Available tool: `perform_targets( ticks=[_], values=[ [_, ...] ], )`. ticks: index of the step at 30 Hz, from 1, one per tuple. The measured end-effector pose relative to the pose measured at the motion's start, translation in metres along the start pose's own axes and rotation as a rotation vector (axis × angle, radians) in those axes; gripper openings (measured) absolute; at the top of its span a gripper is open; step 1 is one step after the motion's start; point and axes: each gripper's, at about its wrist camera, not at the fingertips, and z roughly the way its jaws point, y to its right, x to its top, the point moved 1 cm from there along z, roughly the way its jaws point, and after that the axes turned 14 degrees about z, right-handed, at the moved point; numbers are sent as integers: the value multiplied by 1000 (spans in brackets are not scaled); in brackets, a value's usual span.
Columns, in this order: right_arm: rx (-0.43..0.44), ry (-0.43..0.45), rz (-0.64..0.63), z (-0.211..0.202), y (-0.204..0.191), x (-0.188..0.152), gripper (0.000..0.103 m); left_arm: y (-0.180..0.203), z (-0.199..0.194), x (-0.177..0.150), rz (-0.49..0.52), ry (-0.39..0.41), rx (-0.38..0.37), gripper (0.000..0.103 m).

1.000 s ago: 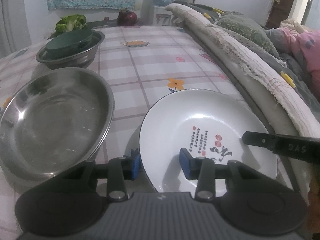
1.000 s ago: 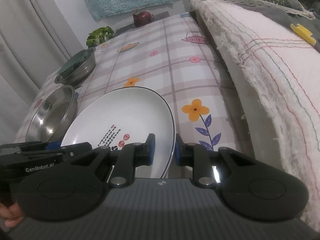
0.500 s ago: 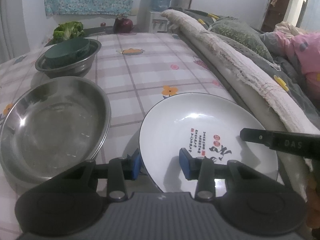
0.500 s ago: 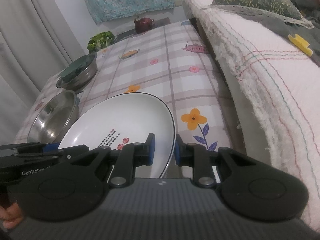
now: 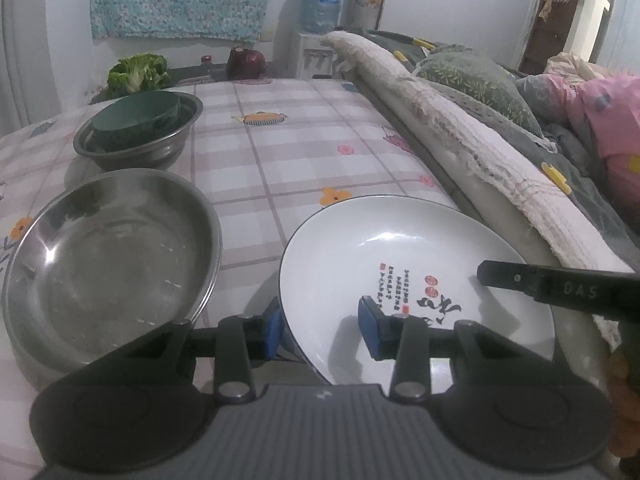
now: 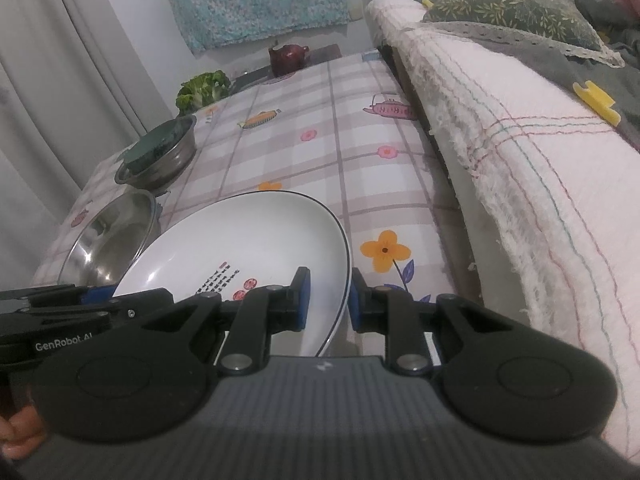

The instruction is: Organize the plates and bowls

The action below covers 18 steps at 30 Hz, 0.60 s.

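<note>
A white plate (image 5: 400,256) with red and black writing is held above the checked tablecloth (image 5: 288,152); it also shows in the right wrist view (image 6: 248,244). My left gripper (image 5: 318,330) is shut on the plate's near left rim. My right gripper (image 6: 325,302) is shut on its right rim. A large steel bowl (image 5: 104,256) sits just left of the plate, also in the right wrist view (image 6: 108,236). Farther back, a smaller steel bowl (image 5: 168,148) holds a dark green bowl (image 5: 136,118).
A sofa edge with a pale woven throw (image 6: 520,168) runs along the table's right side. A green vegetable (image 5: 138,70) and a dark red teapot (image 5: 246,62) stand at the table's far end. A water dispenser (image 5: 320,12) stands behind.
Both grippers have lifted the plate off the cloth; its near side sits higher and the view has risen. The steel bowls have not moved.
</note>
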Motion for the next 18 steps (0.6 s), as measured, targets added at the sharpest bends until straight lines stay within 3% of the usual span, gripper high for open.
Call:
perform_targets(
  ticks=[18],
  values=[
    [2,6,-5,-2,-3,3,20,-2,-7,2,-1,18,9,40]
  ],
)
